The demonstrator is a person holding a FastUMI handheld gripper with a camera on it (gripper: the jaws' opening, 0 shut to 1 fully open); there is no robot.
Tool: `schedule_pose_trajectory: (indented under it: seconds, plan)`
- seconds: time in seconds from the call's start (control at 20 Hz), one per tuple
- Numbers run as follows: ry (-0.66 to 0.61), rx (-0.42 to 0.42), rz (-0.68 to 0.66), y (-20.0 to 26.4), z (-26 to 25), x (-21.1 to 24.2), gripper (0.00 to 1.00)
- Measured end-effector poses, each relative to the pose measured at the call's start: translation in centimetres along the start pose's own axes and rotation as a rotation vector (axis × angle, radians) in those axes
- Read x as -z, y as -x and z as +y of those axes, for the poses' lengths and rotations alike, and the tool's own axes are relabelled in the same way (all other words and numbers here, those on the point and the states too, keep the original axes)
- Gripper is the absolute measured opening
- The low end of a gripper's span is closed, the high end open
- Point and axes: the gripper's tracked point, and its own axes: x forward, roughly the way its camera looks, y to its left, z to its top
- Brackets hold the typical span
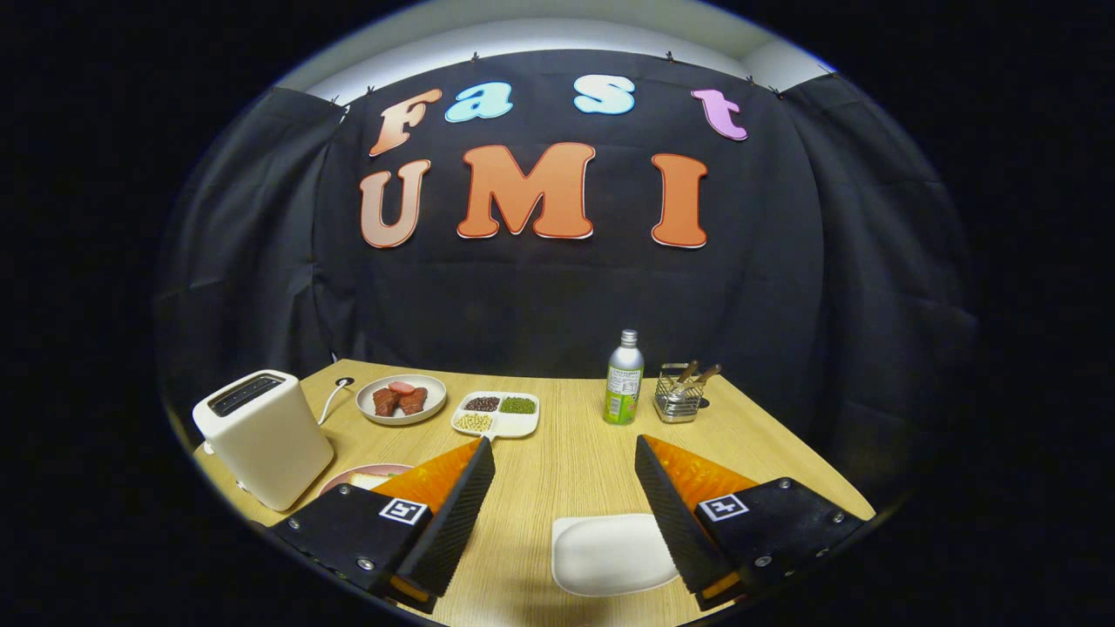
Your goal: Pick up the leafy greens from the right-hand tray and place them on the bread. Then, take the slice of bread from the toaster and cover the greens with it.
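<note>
Wood-grain bench (566, 470) lies under the gripper (564, 470), its jaws spread wide and holding nothing. A white tray (610, 553) sits between them; the white toaster (261, 435) stands off left, beyond.

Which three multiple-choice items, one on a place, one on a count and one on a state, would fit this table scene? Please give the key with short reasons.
1. Where does the silver metal bottle with a green label stand?
A. just left of the wire utensil basket
B. on top of the white toaster
C. between the fingers

2. How many fillings does the white divided dish hold?
A. one
B. three
C. six

3. How is the gripper?
A. shut on the bottle
B. open, holding nothing
C. shut on the white tray

Key: 1 A, bottle and basket stand side by side beyond the fingers. 2 B, dark, green and pale heaps lie in separate compartments. 3 B, the fingers stand wide apart over bare wooden table.
</note>
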Motion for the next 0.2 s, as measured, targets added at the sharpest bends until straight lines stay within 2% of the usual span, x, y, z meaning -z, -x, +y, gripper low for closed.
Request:
schedule_pose_trajectory:
  seconds: [0.2]
  plan:
    - [-0.005,0.004,-0.006,0.14,-0.14,-0.12,0.97]
